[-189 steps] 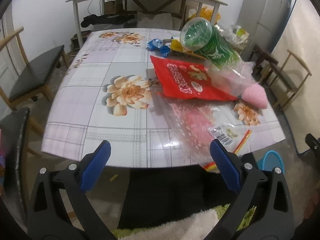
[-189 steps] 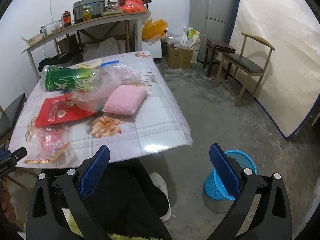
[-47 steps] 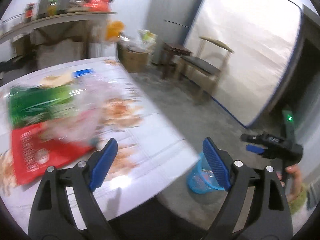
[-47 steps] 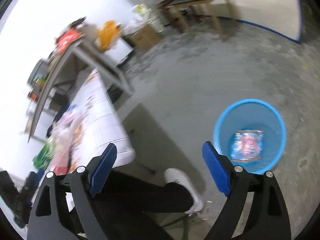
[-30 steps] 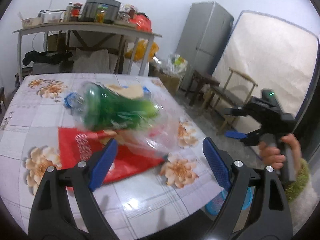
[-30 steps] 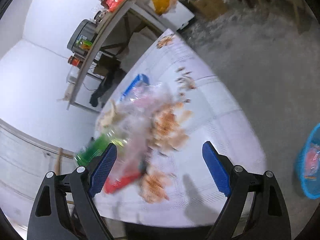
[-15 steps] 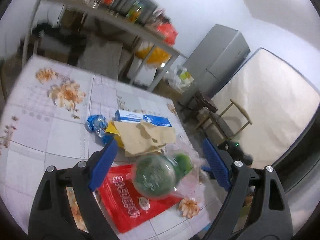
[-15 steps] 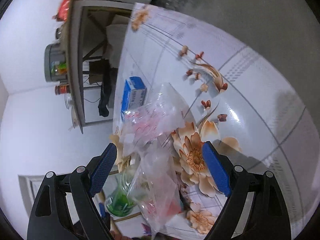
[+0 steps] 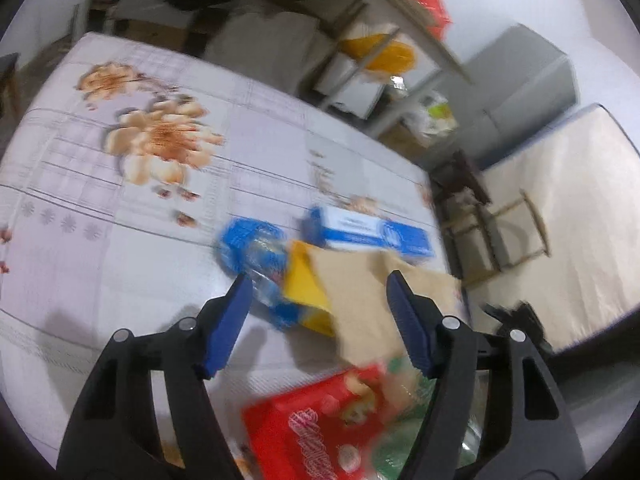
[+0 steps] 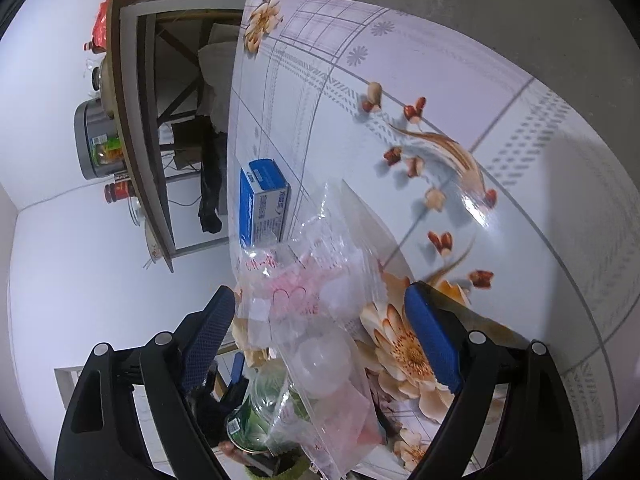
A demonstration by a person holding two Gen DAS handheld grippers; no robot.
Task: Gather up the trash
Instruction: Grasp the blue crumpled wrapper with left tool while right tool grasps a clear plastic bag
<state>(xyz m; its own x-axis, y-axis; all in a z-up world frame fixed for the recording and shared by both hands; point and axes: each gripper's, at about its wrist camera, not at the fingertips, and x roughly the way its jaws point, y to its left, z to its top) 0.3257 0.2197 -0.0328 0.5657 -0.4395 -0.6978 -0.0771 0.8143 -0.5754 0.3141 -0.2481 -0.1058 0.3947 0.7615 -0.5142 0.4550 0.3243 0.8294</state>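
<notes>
One bench (image 9: pixel 100 256) carries the trash: one blue box (image 9: pixel 372 232) at 12 o'clock of the left claw (image 9: pixel 318 300), whose jaws, empty, have just been closing. The right claw (image 10: pixel 320 320) gapes around one clear bag (image 10: pixel 320 320), unpressed.

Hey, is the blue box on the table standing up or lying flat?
Lying flat: the blue box rests on its long side.
</notes>
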